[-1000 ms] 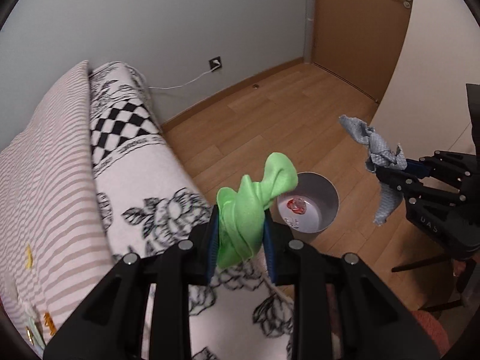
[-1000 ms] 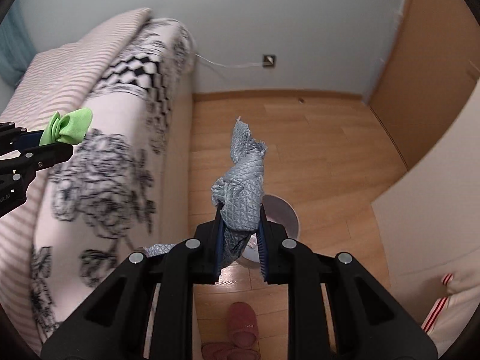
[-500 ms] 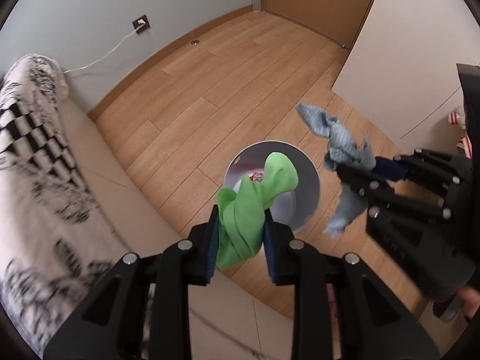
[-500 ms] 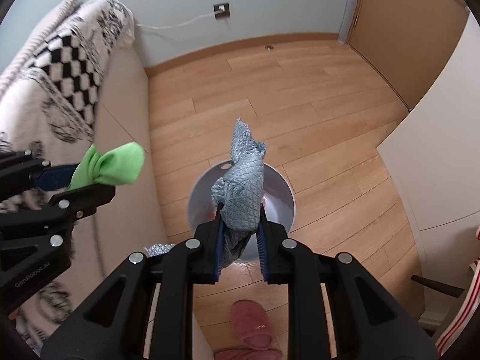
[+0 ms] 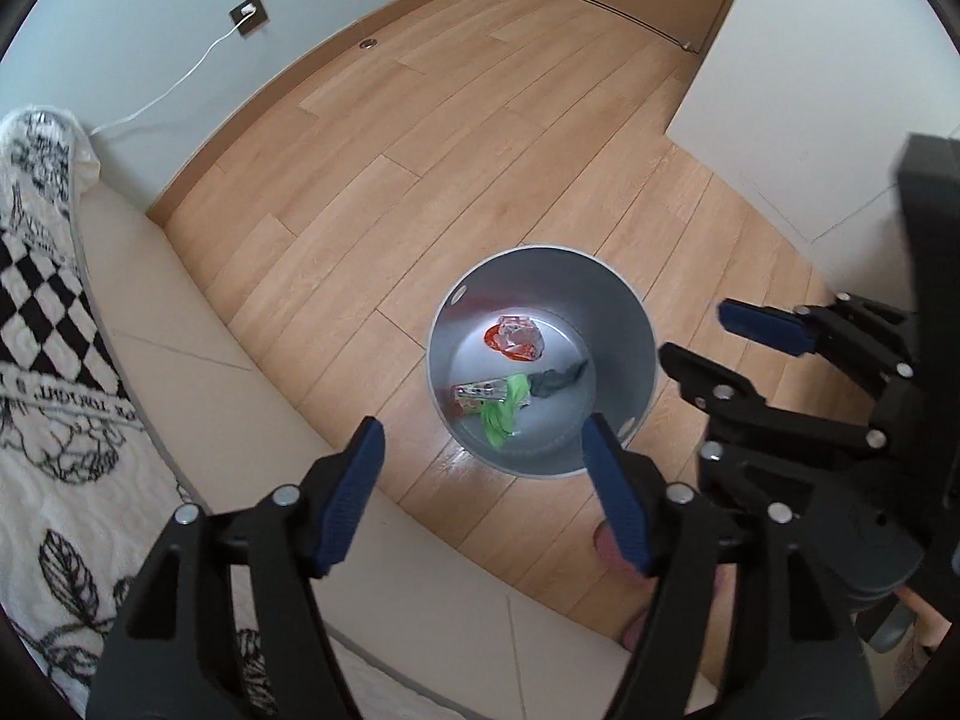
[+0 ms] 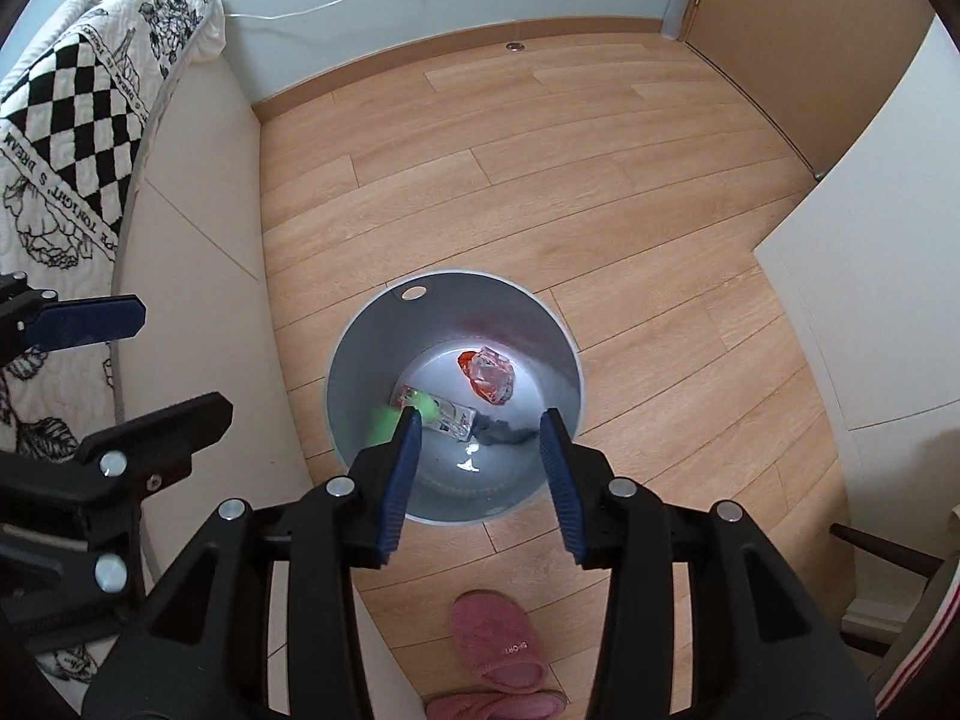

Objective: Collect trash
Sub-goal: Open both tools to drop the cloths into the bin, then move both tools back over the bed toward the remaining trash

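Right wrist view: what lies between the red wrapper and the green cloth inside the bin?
A clear plastic package lies between the red wrapper and green cloth, on the bin floor.

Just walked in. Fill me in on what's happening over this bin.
A person holds two tools above a grey bin on the wood floor beside the sofa. The left tool and the right tool are both open and hold nothing. At the bottom of the bin lie a green cloth, a grey-blue cloth, a red wrapper and a small clear packet.

green cloth point(image 5: 503, 411), grey cloth point(image 5: 555, 383), wrappers lie inside grey bin point(image 5: 624, 330).
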### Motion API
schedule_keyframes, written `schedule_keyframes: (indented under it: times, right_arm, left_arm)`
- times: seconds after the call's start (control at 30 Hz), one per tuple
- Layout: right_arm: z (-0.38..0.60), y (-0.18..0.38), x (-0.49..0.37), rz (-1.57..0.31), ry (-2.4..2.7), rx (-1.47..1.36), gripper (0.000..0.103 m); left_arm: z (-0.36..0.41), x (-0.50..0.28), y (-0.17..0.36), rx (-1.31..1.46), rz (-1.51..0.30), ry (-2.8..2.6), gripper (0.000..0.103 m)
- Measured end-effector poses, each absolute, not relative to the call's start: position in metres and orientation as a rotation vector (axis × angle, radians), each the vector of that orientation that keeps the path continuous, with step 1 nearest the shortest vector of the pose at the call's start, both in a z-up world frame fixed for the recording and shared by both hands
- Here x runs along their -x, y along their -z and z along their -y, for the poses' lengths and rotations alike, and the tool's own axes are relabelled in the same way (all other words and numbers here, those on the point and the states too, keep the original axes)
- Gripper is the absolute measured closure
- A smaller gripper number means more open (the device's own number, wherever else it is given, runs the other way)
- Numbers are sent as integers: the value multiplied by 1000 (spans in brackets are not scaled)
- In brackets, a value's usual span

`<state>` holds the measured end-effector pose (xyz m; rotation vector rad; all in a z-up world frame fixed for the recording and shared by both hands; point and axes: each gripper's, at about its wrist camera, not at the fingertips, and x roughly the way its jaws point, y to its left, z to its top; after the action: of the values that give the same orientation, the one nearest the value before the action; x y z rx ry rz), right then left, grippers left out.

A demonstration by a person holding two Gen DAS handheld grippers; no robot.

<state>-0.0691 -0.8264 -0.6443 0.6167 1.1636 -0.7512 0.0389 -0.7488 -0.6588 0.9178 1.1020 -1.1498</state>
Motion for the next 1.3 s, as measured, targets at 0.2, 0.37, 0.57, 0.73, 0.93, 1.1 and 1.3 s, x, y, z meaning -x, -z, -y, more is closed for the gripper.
schedule_keyframes:
  times: [0.2,0.37,0.57,0.73,0.93,1.1,1.3]
  right_arm:
    - [805,603,71,-1149,738,-563,61]
    - [772,547,62,-1126,683,-474,59]
    - [726,474,44,-1045,563,-430,60]
    - [666,417,22,-996,459,-355,60]
    - [571,356,-8,-934,270,-271,59]
    - [470,322,-31,-892,100,-194,60]
    - [366,289,-55,-843,-53,-123,49]
  left_arm:
    - [724,-49,632,-871,-1109,1100,34]
    - [672,-56,594,-834,-1079,1037,34]
    - [596,-73,521,-689,-1039,944,34]
    - [516,-87,452,-577,-969,840,31]
    - [397,-95,389,-503,-917,654,28]
    - [285,-98,347,-447,-894,490,28]
    - [159,-97,305,-357,-846,312,26]
